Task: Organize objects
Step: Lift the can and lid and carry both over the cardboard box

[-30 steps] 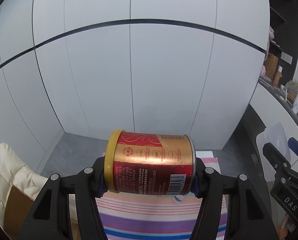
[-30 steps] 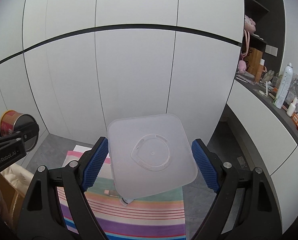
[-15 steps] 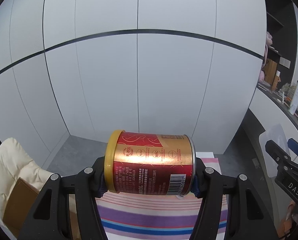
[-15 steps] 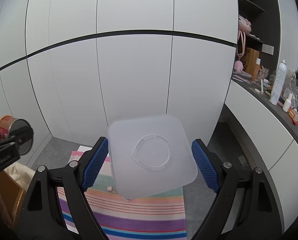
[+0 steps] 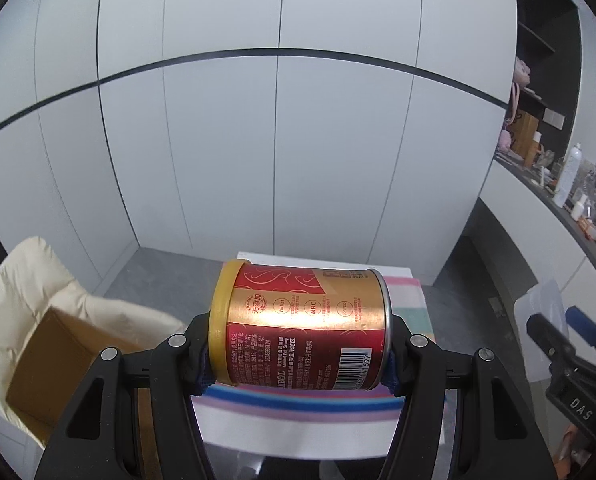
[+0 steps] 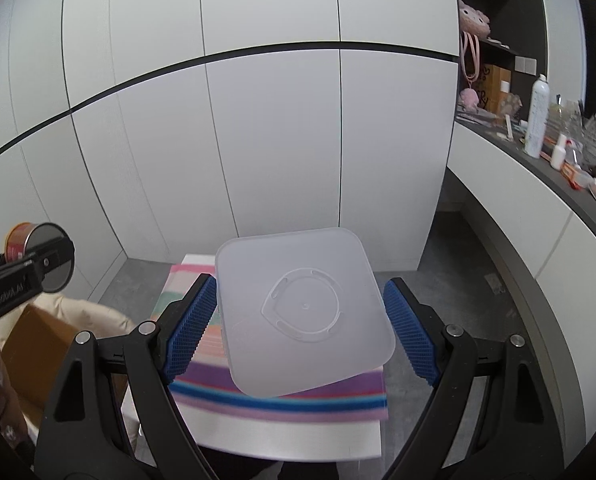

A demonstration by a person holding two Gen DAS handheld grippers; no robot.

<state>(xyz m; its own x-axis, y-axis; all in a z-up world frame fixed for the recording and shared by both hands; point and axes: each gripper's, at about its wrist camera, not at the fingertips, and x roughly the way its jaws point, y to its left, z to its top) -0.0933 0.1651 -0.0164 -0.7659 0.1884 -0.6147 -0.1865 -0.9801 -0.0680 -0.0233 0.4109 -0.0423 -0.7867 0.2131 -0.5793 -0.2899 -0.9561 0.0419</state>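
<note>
White cabinet doors (image 5: 298, 152) fill the background. We hold the can (image 5: 300, 328) clamped sideways in our left gripper (image 5: 298, 354), the lid (image 6: 302, 312) in our right gripper (image 6: 298, 332). Both have dropped nearer the striped mat (image 6: 281, 400) on the table's front edge (image 6: 281, 440); placement seems imminent.

The red and gold can (image 5: 300, 330) carries "NRC", "fediaf", a barcode and Chinese print too small to read. The right gripper's (image 5: 570, 364) body reads "DAS"; the left gripper's (image 6: 13, 284) body reads "GenRobot.AI".
</note>
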